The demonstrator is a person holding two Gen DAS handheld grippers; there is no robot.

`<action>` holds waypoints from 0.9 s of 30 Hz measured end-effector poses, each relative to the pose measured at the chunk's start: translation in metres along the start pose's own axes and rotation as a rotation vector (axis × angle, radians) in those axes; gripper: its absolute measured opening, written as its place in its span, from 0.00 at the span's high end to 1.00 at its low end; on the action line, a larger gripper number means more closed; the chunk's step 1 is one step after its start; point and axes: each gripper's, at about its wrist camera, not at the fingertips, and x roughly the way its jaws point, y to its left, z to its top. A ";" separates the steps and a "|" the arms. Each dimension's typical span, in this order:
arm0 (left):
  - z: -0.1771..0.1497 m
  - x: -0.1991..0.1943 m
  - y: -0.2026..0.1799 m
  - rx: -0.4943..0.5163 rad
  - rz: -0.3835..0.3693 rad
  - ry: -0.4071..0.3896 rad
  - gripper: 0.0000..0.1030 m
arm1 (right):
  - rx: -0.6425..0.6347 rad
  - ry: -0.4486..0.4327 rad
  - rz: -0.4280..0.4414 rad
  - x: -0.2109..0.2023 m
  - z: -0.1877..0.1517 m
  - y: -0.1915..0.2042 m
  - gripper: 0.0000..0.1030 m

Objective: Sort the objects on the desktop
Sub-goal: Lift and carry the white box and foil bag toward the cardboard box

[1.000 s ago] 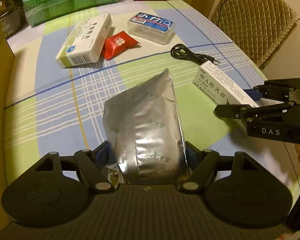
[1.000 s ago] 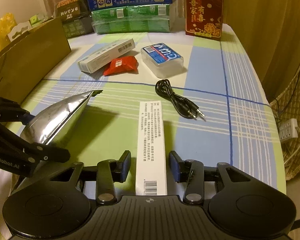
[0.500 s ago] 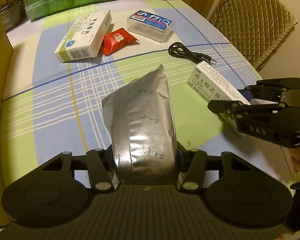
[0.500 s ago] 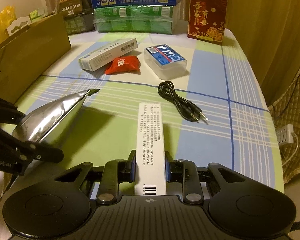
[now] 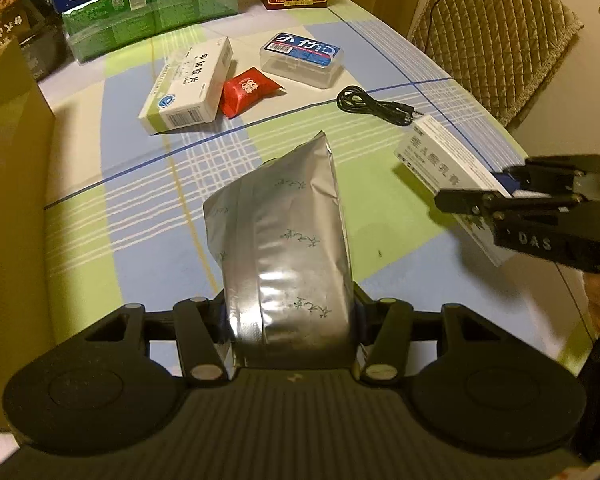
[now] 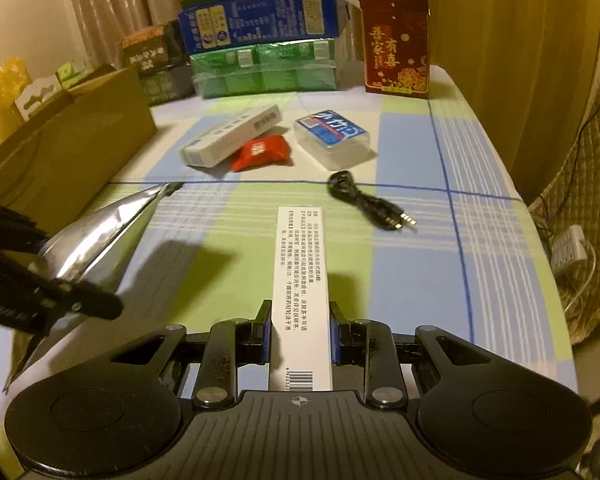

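The left gripper [image 5: 290, 328] is clamped on the bottom end of a silver foil pouch [image 5: 284, 236], which rises up the centre of its frame, lifted off the table [image 5: 80, 248]. The pouch looks light, soft and slick, so a hold low on the bulging body seems safer than the flat seal. The right gripper [image 6: 300, 332] pinches a long white box [image 6: 302, 284] near its barcode end at lower centre; stiff and light, it should hold firm. A black cable [image 6: 364, 202] lies upper right.
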 end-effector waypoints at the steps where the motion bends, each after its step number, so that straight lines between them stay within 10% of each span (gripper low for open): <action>1: -0.002 -0.004 0.000 0.001 0.001 0.000 0.52 | 0.001 -0.002 0.005 -0.005 -0.002 0.005 0.77; 27: -0.061 -0.174 0.065 -0.067 0.172 -0.174 0.52 | -0.206 -0.102 0.173 -0.078 0.059 0.194 0.77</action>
